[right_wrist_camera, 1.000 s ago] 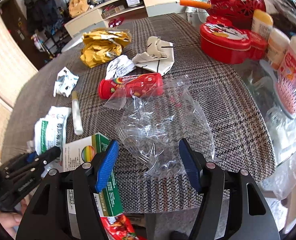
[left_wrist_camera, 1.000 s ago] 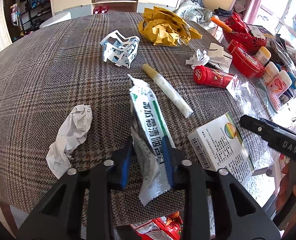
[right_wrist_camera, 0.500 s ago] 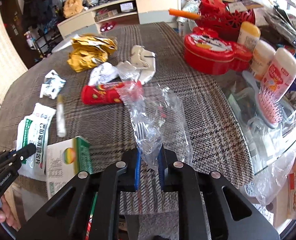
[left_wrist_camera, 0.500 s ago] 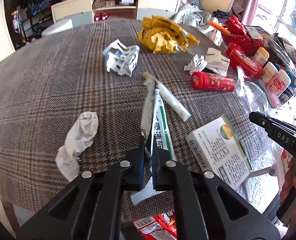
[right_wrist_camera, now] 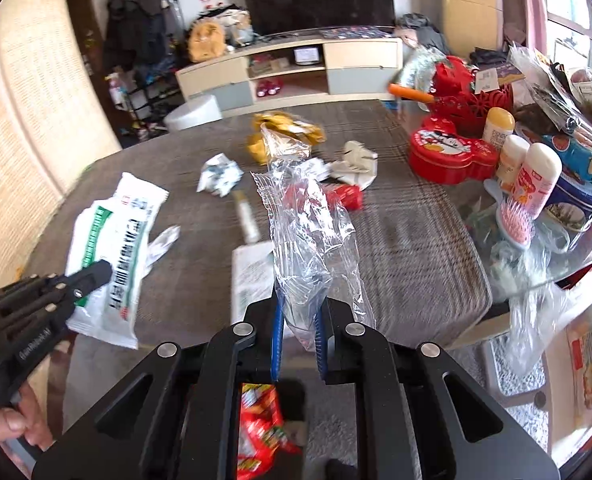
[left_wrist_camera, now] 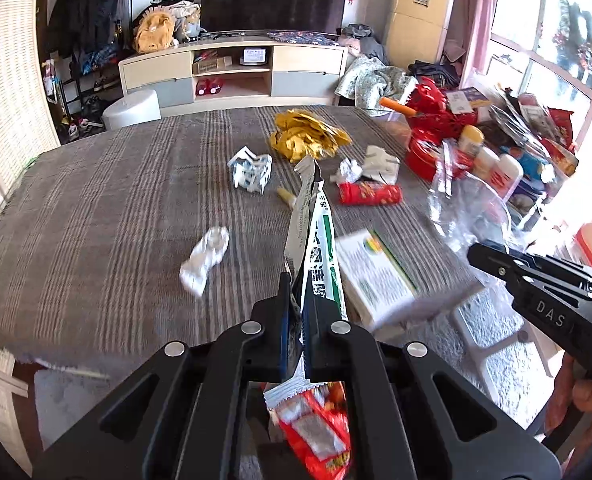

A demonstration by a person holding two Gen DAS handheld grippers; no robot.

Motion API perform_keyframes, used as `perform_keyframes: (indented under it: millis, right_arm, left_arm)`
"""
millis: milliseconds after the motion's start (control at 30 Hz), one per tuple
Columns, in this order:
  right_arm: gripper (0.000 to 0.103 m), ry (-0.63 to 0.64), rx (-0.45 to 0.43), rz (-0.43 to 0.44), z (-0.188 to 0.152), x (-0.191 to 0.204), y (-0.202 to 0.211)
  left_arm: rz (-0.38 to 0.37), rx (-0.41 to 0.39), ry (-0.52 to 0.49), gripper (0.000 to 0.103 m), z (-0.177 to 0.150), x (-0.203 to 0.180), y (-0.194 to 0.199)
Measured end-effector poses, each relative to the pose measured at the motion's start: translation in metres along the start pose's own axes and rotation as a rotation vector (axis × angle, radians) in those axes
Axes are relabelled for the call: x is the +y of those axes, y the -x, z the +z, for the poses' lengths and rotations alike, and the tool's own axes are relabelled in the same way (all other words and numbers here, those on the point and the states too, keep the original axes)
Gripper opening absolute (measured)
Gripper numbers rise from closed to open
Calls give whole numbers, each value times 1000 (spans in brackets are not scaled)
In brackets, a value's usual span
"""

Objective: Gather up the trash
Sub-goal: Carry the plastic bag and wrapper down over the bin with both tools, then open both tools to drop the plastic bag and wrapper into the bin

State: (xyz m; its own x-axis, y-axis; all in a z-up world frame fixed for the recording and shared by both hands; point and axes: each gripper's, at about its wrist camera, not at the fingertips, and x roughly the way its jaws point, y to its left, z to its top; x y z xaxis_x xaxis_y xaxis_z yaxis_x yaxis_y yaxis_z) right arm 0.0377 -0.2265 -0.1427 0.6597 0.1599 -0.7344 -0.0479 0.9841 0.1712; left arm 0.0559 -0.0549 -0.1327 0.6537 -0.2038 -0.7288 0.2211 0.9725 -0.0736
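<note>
lifting trash off the worktop (left_wrist_camera: 96, 216): left gripper (left_wrist_camera: 296, 312) pinches a sachet (left_wrist_camera: 316, 248), right gripper (right_wrist_camera: 298, 320) clamps a bag (right_wrist_camera: 308, 232); next, drop both in a bin.

— What is seen of the left gripper (left_wrist_camera: 298, 320)?
— Matte black arms, silver round screws, blue pads.
— And the right gripper (right_wrist_camera: 299, 320)?
— The same build; white "DAS" lettering is shown at the right edge, bare skin beneath.

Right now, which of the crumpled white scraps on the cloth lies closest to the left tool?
The long crumpled white paper, alone at the cloth's near left. The blue-printed scrap and the small wad lie farther back.
</note>
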Motion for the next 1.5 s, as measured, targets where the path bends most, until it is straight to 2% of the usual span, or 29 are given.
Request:
perform_keyframes:
  millis: [100,267,433,633,767,1133,1233,1400,1467,1500]
  right_arm:
    - [14,23,7,22,-26,13,13]
    - [14,2,68,84,-84,20,9]
    - [14,-18,206,118,-139,27,-28]
    - [14,-33,322,140,-171,33,-60]
    - [14,-54,365,146,-180,33,-79]
    - [15,-94,494,171,-192,31,-140]
    - [17,-101,509,168,-193,31,-147]
    - [19,-134,519,173,-191,25,-155]
    - [25,-139,517,181,-189,25,-155]
    - [35,-138,513,183,-188,26,-155]
  left_arm:
    - [-8,-1,17,4,-36,1,20]
    - [-26,47,44,4,-94,8,23]
    - [-72,165,50,4,-153,6,-2]
    - [-77,270,45,4,-197,11,-38]
    - [-105,323,66,4,-211,14,-62]
    - [-100,439,62,4,-229,17,-121]
    - [-94,456,66,10,-229,16,-131]
    - [-90,471,85,12,-232,21,-138]
    - [-93,471,88,14,-233,21,-139]
    - [-95,470,90,17,-233,21,-139]
